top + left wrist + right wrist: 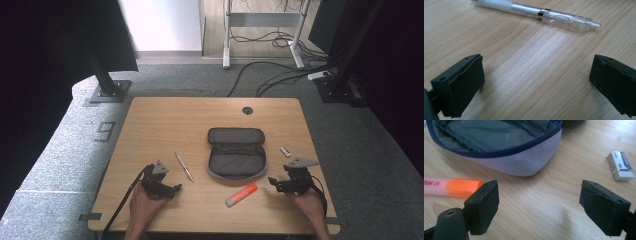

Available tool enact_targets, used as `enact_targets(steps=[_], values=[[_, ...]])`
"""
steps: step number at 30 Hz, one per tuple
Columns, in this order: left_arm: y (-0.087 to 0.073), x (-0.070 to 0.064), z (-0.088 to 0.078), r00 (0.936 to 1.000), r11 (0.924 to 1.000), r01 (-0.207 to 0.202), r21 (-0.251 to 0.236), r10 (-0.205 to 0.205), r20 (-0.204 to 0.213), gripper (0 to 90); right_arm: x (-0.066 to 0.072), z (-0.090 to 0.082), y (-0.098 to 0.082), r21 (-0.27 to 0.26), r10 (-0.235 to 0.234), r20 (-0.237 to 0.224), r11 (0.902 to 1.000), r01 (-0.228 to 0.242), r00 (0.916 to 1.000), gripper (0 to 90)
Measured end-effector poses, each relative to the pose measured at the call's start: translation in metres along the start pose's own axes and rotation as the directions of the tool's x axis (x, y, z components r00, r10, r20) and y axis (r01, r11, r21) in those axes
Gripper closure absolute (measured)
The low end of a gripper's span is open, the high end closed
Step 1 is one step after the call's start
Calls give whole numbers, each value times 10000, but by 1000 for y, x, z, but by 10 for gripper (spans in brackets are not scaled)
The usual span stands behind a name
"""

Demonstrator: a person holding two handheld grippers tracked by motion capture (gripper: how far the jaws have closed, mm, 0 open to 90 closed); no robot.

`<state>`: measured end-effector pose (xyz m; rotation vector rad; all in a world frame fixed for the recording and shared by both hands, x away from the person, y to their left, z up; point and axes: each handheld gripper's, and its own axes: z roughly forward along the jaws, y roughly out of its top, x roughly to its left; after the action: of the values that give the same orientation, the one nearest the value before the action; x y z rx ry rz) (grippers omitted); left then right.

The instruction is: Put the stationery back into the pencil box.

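Observation:
An open grey pencil case (236,152) with a blue zip lies in the middle of the wooden table (150,120). Left of it lies a white and clear pen (184,166), and an orange highlighter (241,194) lies in front of it. A small white eraser (285,151) sits to its right. My left gripper (175,189) rests low near the pen (536,12), open, with bare wood between its jaws (536,82). My right gripper (273,183) stands open right of the highlighter (451,186), facing the case (511,162). Nothing is between its jaws (539,205). The eraser (621,166) lies ahead of them to the right.
A round cable hole (247,110) sits at the table's far edge. Beyond the table are grey carpet, cables (280,75) and dark stand bases (107,90).

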<state>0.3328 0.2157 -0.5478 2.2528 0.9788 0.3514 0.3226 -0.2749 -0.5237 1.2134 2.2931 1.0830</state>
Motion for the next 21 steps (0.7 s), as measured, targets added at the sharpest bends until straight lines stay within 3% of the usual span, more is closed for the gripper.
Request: enact_targets(steps=[9, 21], values=[[0, 0, 0, 10000, 10000, -2, -3, 2, 6, 0, -8, -2, 11, 263, -309, 304, 9992, 302, 9991, 197], [0, 0, 0, 10000, 10000, -4, 2, 4, 1, 0, -24, -5, 26, 106, -221, 504, 9997, 216, 9985, 280]])
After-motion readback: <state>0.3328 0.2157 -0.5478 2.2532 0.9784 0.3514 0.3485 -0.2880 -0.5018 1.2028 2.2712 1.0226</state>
